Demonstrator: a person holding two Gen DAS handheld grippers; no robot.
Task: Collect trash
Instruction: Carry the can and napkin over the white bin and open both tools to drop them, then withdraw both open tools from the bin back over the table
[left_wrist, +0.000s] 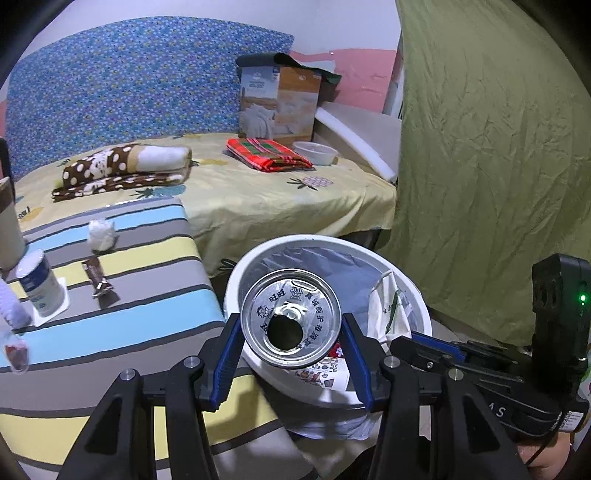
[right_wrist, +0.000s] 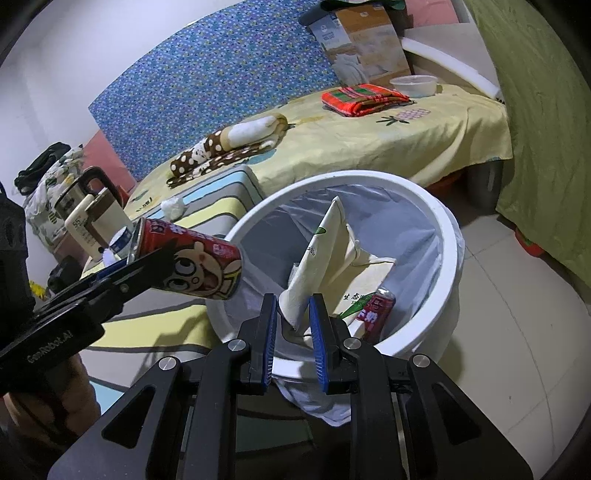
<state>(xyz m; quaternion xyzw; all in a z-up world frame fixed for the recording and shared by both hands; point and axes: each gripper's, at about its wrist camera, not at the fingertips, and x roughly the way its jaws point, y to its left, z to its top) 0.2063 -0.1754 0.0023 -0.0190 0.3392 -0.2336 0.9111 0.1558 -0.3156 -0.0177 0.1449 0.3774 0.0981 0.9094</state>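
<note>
My left gripper (left_wrist: 291, 363) is shut on a red drink can (left_wrist: 290, 319), its opened silver top facing the camera, held over the near rim of the white trash bin (left_wrist: 421, 295). The right wrist view shows the same can (right_wrist: 195, 266) lying tilted in the left gripper over the bin's left rim (right_wrist: 448, 236). My right gripper (right_wrist: 293, 334) stands partly open at the bin's near rim, around the lower tip of a cream paper bag (right_wrist: 325, 254) that stands in the bin. Another red can (right_wrist: 376, 312) lies inside.
On the striped table (left_wrist: 147, 280) lie a crumpled white tissue (left_wrist: 100, 233), a brown snack wrapper (left_wrist: 96, 277) and a small white-blue container (left_wrist: 40, 282). A bed with folded blankets (left_wrist: 122, 170) and a green curtain (left_wrist: 498, 147) stand behind. A kettle (right_wrist: 86, 206) is at the left.
</note>
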